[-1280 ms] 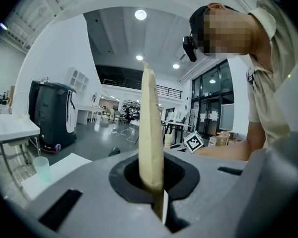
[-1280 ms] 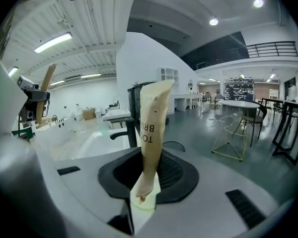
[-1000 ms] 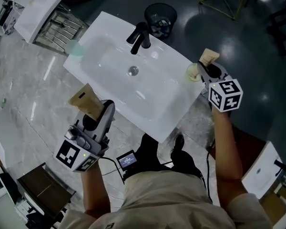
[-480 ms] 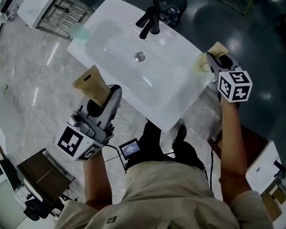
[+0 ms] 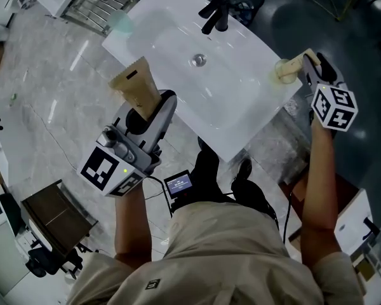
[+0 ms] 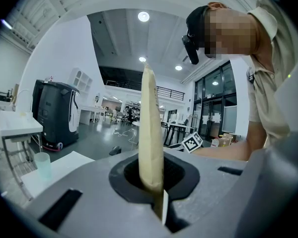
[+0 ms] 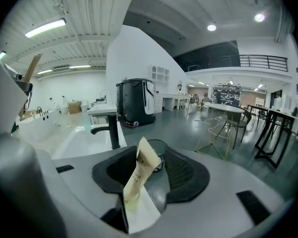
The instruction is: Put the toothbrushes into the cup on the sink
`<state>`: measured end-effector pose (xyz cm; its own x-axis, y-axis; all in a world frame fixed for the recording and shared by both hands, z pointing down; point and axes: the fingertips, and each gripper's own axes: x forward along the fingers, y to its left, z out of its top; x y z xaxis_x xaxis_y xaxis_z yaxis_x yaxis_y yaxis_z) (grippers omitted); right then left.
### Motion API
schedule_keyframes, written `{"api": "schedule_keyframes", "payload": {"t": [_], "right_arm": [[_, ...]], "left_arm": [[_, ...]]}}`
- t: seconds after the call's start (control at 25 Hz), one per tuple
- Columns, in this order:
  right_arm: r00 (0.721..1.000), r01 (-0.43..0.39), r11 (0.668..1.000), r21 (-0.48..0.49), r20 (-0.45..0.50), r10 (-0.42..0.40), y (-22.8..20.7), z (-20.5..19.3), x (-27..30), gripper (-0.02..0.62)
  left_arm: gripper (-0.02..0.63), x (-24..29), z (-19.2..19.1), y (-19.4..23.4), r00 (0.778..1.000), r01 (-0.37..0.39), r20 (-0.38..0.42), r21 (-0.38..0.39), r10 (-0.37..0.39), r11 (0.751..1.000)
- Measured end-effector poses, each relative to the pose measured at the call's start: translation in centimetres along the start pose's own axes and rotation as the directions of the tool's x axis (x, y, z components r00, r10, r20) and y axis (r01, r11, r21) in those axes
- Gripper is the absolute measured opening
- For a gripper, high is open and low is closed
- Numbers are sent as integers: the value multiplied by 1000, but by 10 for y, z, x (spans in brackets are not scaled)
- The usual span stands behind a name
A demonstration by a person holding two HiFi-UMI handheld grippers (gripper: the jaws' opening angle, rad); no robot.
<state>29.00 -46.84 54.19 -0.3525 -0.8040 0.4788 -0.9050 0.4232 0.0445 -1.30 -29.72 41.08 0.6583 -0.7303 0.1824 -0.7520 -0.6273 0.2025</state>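
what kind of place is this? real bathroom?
Probably not: looks like an open lab hall. A white sink stands alone on polished floor, with tables and a railed mezzanine behind.

The person wears a beige short-sleeved shirt with a small dark mark on its front, dark trousers and dark shoes. In the left gripper view a black cap shows, with a black camera fixed at its side. Behind the left tool, at the waist, sits a small black device with a lit screen and black cables. The left tool is grey with black pads, a green light and a white cube of black square markers. The right tool is black and has a like cube. Its jaws have just been opening, with a pale packet between them.
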Motion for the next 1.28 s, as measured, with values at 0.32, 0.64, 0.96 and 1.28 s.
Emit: {"api": "schedule_keyframes", "payload": {"t": [0.32,0.64,0.96,1.28], "right_arm": [[994,19,999,-34,111,-15,-1,39,-36,167],[974,11,998,-67,227,5,-8,82,-123,167],[951,-79,989,-125,288,113,9,82,-234,167],[925,-222,960,-169,274,262,48,56,-307,166]], "left_arm": [[5,-13,12,-21,1000,-11,26,22,11,1000],[5,-24,37,-78,997,-21,76,52,17,998],[5,-56,56,-152,981,-96,172,23,90,995],[5,-96,73,-204,965,-205,182,83,188,975]]}}
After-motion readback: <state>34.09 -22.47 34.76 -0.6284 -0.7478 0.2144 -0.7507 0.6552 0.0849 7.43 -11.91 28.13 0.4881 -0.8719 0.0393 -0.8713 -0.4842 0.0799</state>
